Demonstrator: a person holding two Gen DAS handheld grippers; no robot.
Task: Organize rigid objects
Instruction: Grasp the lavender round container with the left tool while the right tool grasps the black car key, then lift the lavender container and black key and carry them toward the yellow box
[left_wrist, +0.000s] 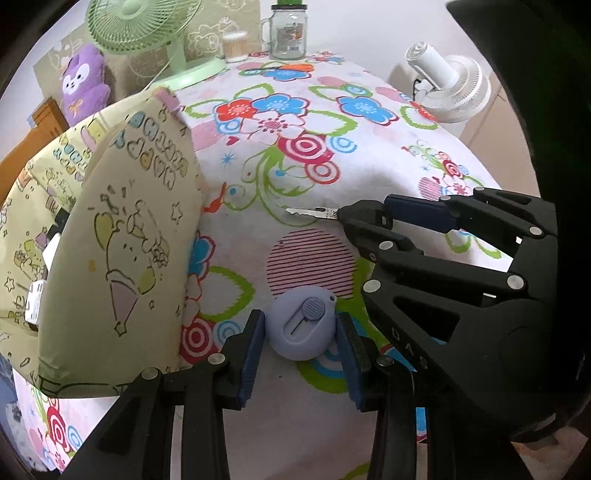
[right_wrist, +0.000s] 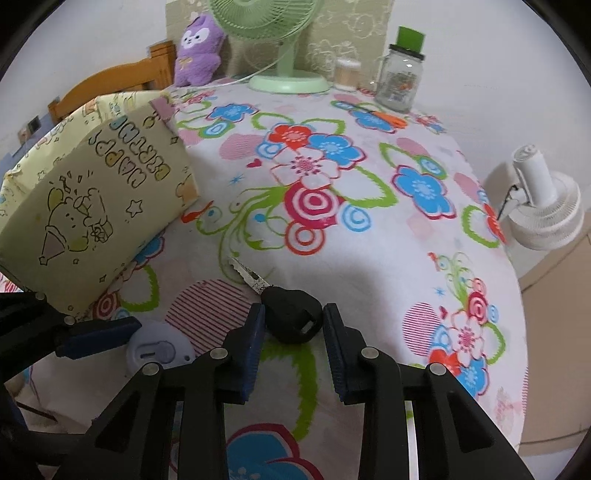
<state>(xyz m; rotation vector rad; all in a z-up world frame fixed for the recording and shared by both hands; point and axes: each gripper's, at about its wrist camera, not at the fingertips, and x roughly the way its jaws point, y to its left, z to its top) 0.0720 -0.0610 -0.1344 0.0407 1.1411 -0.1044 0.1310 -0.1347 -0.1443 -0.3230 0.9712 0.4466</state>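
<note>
The right tongs (right_wrist: 293, 325) clamp the black key (right_wrist: 288, 317) on the floral tablecloth (right_wrist: 369, 258).

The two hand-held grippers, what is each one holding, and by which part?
Left hand-held gripper clamps the round lilac box cutter by its sides. Right hand-held gripper clamps the key by its black head.

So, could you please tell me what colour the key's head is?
Black; the key shows best in the right wrist view, between the right gripper's fingers.

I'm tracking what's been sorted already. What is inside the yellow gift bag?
Inside the yellow gift bag, only white box-like items show at its open side; its wall covers the rest.
</note>
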